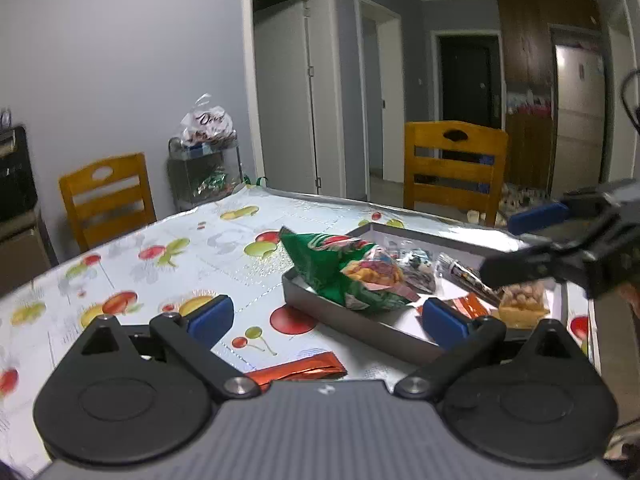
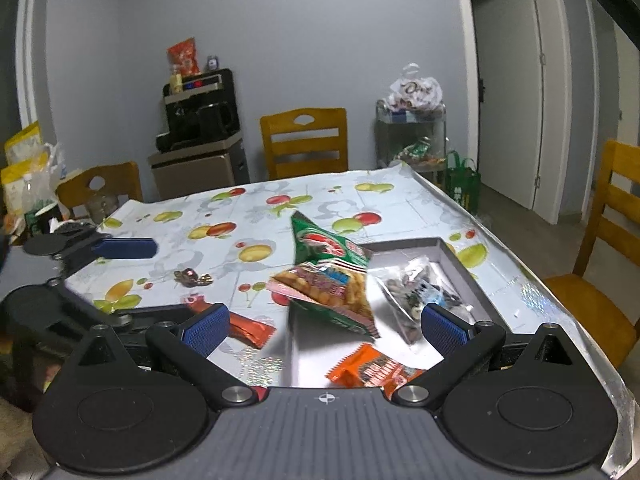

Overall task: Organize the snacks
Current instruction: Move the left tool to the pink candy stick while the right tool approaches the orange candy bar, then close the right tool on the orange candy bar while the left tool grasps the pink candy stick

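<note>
A grey tray [image 1: 320, 312] [image 2: 460, 264] on the fruit-print tablecloth holds a green snack bag [image 1: 332, 260] [image 2: 332, 256], a crisp packet [image 1: 376, 272] [image 2: 328, 284], a clear dark-candy packet [image 1: 416, 272] [image 2: 416, 296], an orange packet [image 2: 372, 368] [image 1: 468, 306] and a yellow nut packet [image 1: 524, 304]. An orange-red wrapper [image 1: 300, 370] [image 2: 248, 330] lies on the cloth outside the tray. My left gripper [image 1: 326, 320] is open and empty above that wrapper. My right gripper [image 2: 324, 326] is open and empty over the tray's near end; it also shows in the left wrist view [image 1: 520, 248].
A few small wrapped candies [image 2: 192, 276] lie on the cloth left of the tray. Wooden chairs [image 1: 452, 168] [image 2: 304, 140] stand around the table. A metal cart with bags [image 1: 204, 160] stands by the wall. The table's right edge [image 2: 560, 300] is close to the tray.
</note>
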Demonstrator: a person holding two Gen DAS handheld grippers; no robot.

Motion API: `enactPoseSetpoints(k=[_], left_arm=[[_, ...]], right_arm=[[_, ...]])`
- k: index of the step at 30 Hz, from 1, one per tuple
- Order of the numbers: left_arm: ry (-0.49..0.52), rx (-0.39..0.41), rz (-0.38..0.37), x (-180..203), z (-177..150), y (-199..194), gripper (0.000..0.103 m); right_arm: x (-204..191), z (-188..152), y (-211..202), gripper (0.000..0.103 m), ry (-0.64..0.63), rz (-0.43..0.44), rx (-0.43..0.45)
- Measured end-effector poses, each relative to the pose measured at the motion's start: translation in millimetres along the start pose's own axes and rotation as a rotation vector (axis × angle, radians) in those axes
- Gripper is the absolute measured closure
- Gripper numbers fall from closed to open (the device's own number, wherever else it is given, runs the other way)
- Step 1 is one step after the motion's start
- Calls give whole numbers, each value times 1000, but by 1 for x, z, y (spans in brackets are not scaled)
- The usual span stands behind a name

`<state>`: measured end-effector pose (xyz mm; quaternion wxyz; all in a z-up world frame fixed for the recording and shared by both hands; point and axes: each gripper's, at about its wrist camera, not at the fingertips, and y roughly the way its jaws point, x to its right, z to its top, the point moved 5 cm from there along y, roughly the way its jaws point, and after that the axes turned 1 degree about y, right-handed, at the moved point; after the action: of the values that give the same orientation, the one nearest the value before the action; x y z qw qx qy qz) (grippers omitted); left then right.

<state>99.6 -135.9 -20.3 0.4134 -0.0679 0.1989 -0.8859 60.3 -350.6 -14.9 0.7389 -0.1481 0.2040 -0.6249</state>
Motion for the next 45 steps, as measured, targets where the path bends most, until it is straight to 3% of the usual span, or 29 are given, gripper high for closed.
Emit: enactPoseSetpoints(k=[6,10,16,21,25,27,30,32,34,42,45], left_arm=[[-78,8,20,-29,-18,3,2],[-35,3,120,-52,-28,-1,2],[-228,34,175,-104,-30,-16,2],[-295,28,279,-135,-33,-22,2],[-362,20,332,-154,-39,-25,2],[-374,13,346,-159,-41,-25,2],[-372,2,359,-163,-44,-24,2],[-369,-5,362,-163,-45,-22,2],[-375,-13,358,-163,-46,-19,2],[-388,-33,325,-159,-50,-11,2],[-395,-36,309,-157,-52,-8,2]], right_arm=[[-22,5,12,0,-42,6,-18],[-38,5,27,0,-51,27,-24],[-71,-5,49,0,-114,87,-60],[-98,-8,64,0,-220,134,-58],[-116,-7,86,1,-311,123,-50],[-122,-8,97,4,-343,125,-62],[-125,-11,116,18,-361,125,-112],[-124,-16,128,40,-365,123,-162],[-123,-21,138,49,-365,125,-213],[-122,-21,156,50,-376,91,-227],[-119,-22,162,57,-370,92,-267]])
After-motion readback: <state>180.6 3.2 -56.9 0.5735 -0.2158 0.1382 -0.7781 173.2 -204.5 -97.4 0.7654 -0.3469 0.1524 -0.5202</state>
